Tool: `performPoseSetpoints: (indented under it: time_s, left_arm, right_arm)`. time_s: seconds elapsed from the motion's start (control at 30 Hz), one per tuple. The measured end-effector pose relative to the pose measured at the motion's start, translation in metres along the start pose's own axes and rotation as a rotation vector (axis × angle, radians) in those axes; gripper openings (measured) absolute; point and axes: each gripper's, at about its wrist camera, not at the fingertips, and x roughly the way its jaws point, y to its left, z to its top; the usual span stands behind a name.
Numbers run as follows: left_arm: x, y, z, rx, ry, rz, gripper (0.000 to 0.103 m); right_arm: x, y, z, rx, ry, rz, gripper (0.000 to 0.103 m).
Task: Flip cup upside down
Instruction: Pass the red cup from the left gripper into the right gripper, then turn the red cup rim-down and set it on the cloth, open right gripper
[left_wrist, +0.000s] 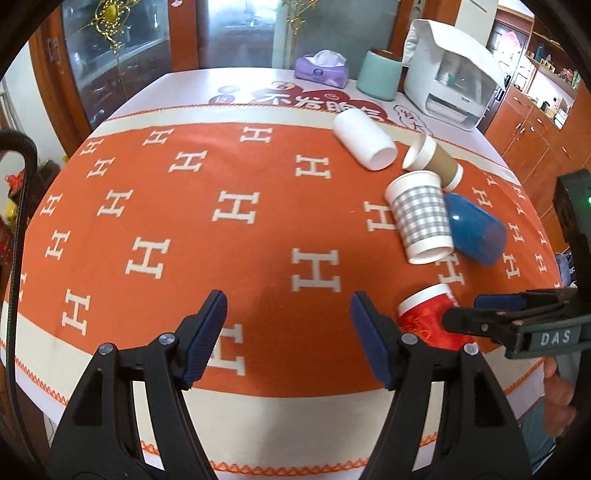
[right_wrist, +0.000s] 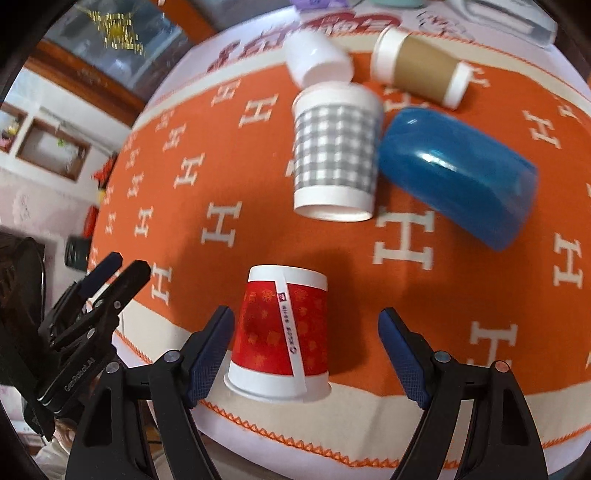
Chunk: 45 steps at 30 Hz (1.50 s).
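Observation:
A red paper cup (right_wrist: 280, 334) stands upside down near the front edge of the orange cloth, between the open fingers of my right gripper (right_wrist: 306, 350), closer to the left finger; touching cannot be told. In the left wrist view the red cup (left_wrist: 428, 319) is at the lower right, partly hidden by the right gripper (left_wrist: 480, 314). My left gripper (left_wrist: 288, 332) is open and empty over the cloth to the left of it. A grey checked cup (right_wrist: 334, 151) stands upside down further back.
A blue cup (right_wrist: 458, 173), a brown-sleeved cup (right_wrist: 421, 64) and a white cup (right_wrist: 317, 59) lie on their sides behind the checked cup. A tissue box (left_wrist: 321, 70), a green container (left_wrist: 380, 75) and a white appliance (left_wrist: 450, 74) stand at the table's far edge.

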Motion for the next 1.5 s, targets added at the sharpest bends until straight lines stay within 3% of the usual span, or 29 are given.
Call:
performPoseSetpoints:
  time_s: [0.3, 0.53, 0.8, 0.97, 1.13, 1.27, 1.5]
  left_arm:
    - [0.008, 0.005, -0.006, -0.001, 0.012, -0.014, 0.067]
    - [0.011, 0.001, -0.007, 0.006, 0.022, -0.022, 0.067]
    - [0.010, -0.004, -0.008, 0.013, 0.020, -0.021, 0.067]
    - [0.007, -0.001, -0.007, -0.002, 0.004, -0.015, 0.067]
    - [0.007, 0.000, -0.008, -0.019, -0.002, -0.014, 0.067]
    - [0.010, 0.001, -0.011, -0.045, -0.001, -0.017, 0.067]
    - [0.009, 0.000, -0.015, -0.052, -0.026, -0.015, 0.067]
  right_arm:
    - [0.039, 0.007, 0.019, -0.013, 0.153, 0.016, 0.073]
    - [0.053, 0.012, 0.017, 0.003, 0.186, 0.051, 0.063]
    - [0.046, 0.015, 0.007, 0.014, 0.158, 0.080, 0.060]
    - [0.018, 0.017, -0.001, 0.027, -0.011, 0.071, 0.060]
    - [-0.004, 0.024, -0.020, 0.007, -0.346, 0.034, 0.060]
    - [0.000, 0.031, -0.038, -0.011, -0.540, -0.001, 0.060]
    - [0.026, 0.038, -0.061, -0.103, -0.684, -0.094, 0.061]
